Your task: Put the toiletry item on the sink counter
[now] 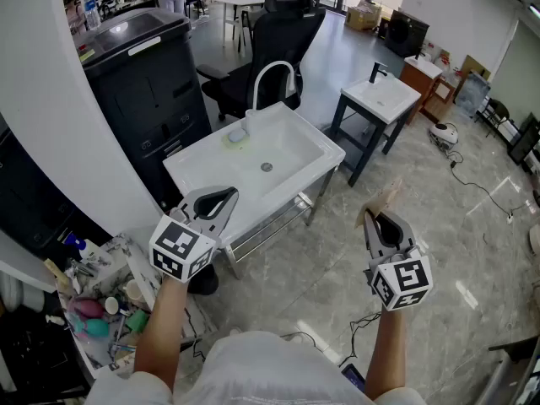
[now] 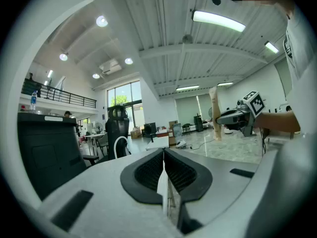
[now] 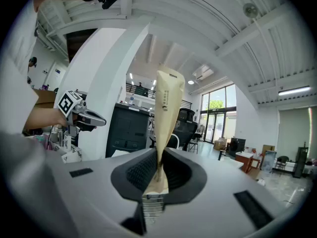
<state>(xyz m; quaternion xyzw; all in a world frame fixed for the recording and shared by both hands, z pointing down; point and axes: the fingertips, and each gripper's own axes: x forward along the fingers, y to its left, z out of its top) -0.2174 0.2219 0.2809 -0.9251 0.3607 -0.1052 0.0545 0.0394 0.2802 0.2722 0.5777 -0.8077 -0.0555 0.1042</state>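
Observation:
The toiletry item is a tall beige tube (image 3: 167, 103), and my right gripper (image 3: 159, 155) is shut on its lower end, holding it upright. In the head view this right gripper (image 1: 380, 219) hovers over the floor to the right of the white sink counter (image 1: 333, 150), with the tube (image 1: 377, 202) sticking out ahead of it. My left gripper (image 1: 221, 199) hangs over the counter's near left edge. Its jaws are shut in the left gripper view (image 2: 164, 155), with nothing seen held. The right gripper (image 2: 233, 117) and tube (image 2: 214, 113) show there too.
A curved white faucet (image 1: 274, 70) and a small pad (image 1: 236, 133) stand at the counter's back. Behind are a black office chair (image 1: 270, 40) and a black cabinet (image 1: 148, 74). A second small sink (image 1: 380, 99) stands at the right. A cluttered shelf (image 1: 101, 302) is at lower left.

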